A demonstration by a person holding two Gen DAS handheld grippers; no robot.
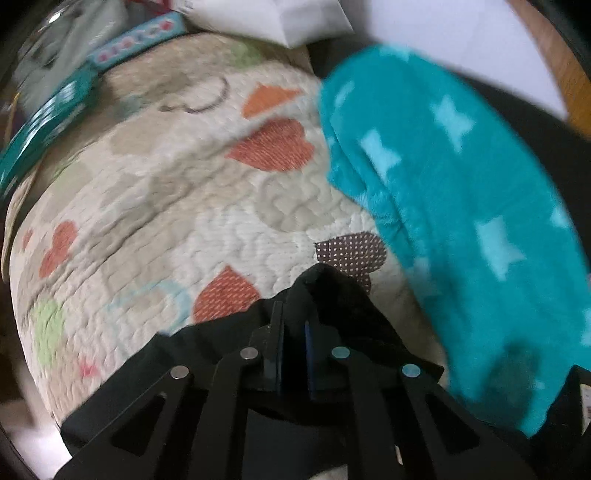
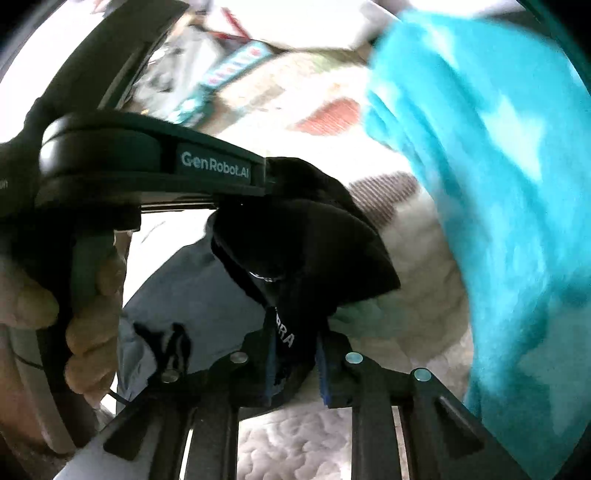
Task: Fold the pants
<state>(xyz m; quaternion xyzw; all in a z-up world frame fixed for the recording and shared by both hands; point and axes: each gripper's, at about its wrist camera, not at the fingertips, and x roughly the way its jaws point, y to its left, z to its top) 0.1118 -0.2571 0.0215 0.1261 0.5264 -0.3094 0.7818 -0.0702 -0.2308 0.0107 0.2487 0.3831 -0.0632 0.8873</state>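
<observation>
The black pants (image 1: 332,295) hang bunched from both grippers above a quilted bedspread (image 1: 166,206) with heart patches. My left gripper (image 1: 293,328) is shut on a fold of the black cloth. My right gripper (image 2: 295,339) is shut on another part of the pants (image 2: 295,240), where white lettering shows. In the right wrist view the left gripper's body (image 2: 155,162), marked GenRobot.AI, sits close at the upper left with the person's hand (image 2: 88,321) on its handle. Most of the pants is hidden below the fingers.
A teal fleece blanket (image 1: 461,206) with pale stars lies on the right of the bed, also in the right wrist view (image 2: 498,184). A teal box (image 1: 59,110) and white items (image 1: 303,18) sit at the bed's far edge. Both frames are motion-blurred.
</observation>
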